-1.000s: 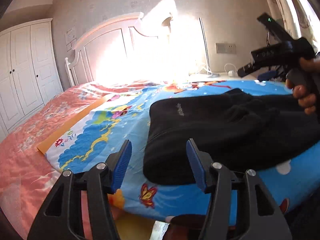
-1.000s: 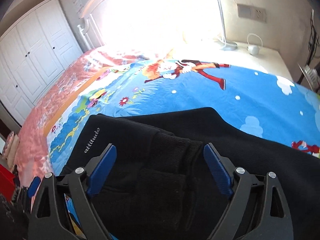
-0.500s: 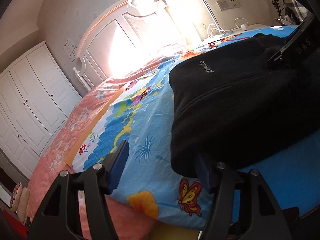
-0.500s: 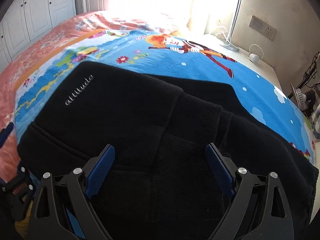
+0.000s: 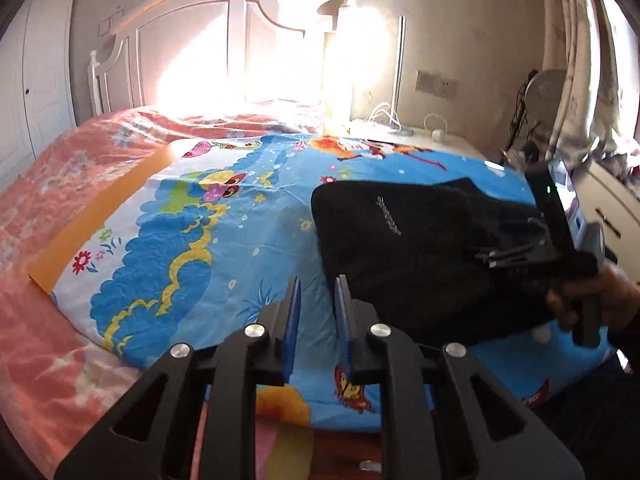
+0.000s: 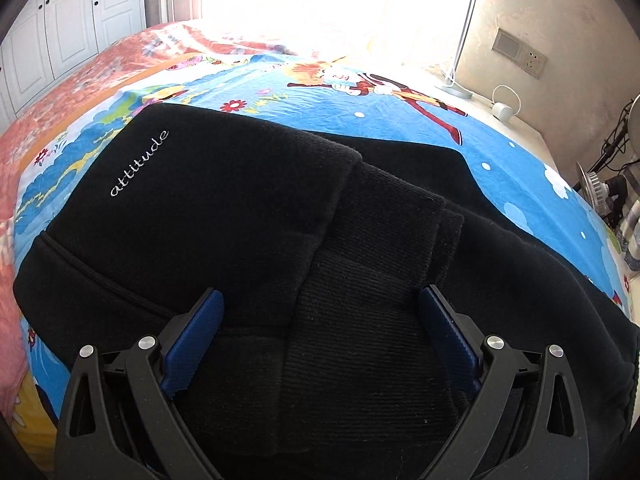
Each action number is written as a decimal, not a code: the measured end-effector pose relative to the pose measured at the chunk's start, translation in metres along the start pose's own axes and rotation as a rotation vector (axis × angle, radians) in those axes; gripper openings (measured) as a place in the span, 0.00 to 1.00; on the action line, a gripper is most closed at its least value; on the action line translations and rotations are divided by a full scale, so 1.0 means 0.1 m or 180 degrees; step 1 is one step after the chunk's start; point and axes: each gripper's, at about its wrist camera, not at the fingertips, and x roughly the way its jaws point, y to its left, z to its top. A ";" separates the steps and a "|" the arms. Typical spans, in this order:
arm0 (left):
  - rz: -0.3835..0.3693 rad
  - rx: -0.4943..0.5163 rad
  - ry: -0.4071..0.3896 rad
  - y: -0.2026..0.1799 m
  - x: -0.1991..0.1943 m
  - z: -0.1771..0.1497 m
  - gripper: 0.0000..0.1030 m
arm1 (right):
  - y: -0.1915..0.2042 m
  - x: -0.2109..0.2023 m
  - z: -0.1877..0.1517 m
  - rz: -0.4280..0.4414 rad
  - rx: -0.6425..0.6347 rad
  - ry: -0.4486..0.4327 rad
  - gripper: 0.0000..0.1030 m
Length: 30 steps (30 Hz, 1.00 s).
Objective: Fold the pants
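Observation:
The black pants (image 6: 248, 216) lie folded on the blue cartoon sheet (image 6: 500, 168), with a white "attitude" logo on top and ribbed cuffs in the middle. My right gripper (image 6: 320, 300) is open and empty, low over the cuffs, jaws wide apart. In the left wrist view the pants (image 5: 400, 240) lie right of centre. My left gripper (image 5: 316, 292) is nearly closed with a narrow gap, holding nothing, just left of the pants' near edge. The right gripper's body and the hand holding it (image 5: 580, 288) show over the right end of the pants.
The blue sheet (image 5: 208, 248) covers a pink bedspread (image 5: 48, 184). A white headboard (image 5: 192, 48) stands at the back, a wardrobe (image 6: 60, 32) at the left. A nightstand with cables (image 5: 420, 136) and a fan (image 5: 548, 88) stand at the right.
My left gripper has drawn back from the pants' edge and its jaws have closed from wide open to a narrow gap. My right gripper has stayed open over the cuffs.

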 end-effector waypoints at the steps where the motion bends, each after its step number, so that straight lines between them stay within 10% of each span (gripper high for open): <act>1: -0.0091 -0.0096 -0.0046 0.03 0.11 0.12 0.11 | -0.01 0.00 0.00 0.0018 0.0001 0.0015 0.92; 6: -0.0311 -0.0054 0.0450 -0.10 1.27 0.68 0.10 | -0.04 0.00 0.00 0.0076 -0.0011 0.0014 0.92; 9: -0.0017 0.0153 0.0927 -0.06 2.05 0.81 0.10 | -0.04 0.01 0.00 0.0076 -0.0010 0.0011 0.92; 11: 0.0290 0.0052 0.0859 0.02 2.10 0.99 0.05 | -0.05 0.01 0.00 0.0094 -0.0004 0.0016 0.92; 16: -0.0102 0.0239 0.0891 -0.23 2.07 1.08 0.07 | -0.04 0.02 0.00 0.0103 0.0016 0.0012 0.93; 20: 0.0418 0.0288 0.0923 -0.25 2.26 1.07 0.08 | -0.04 0.01 0.00 0.0112 0.0010 0.0015 0.93; 23: -0.0006 0.0224 0.0638 -0.47 1.99 1.21 0.14 | -0.05 0.02 0.00 0.0125 0.0031 0.0020 0.93; 27: -0.0617 0.0451 0.0986 -0.85 2.16 1.04 0.15 | -0.04 0.01 0.00 0.0117 0.0032 0.0013 0.93; 30: -0.0303 0.0491 0.1035 -0.90 2.34 0.94 0.15 | -0.04 0.01 -0.01 0.0118 0.0025 0.0008 0.93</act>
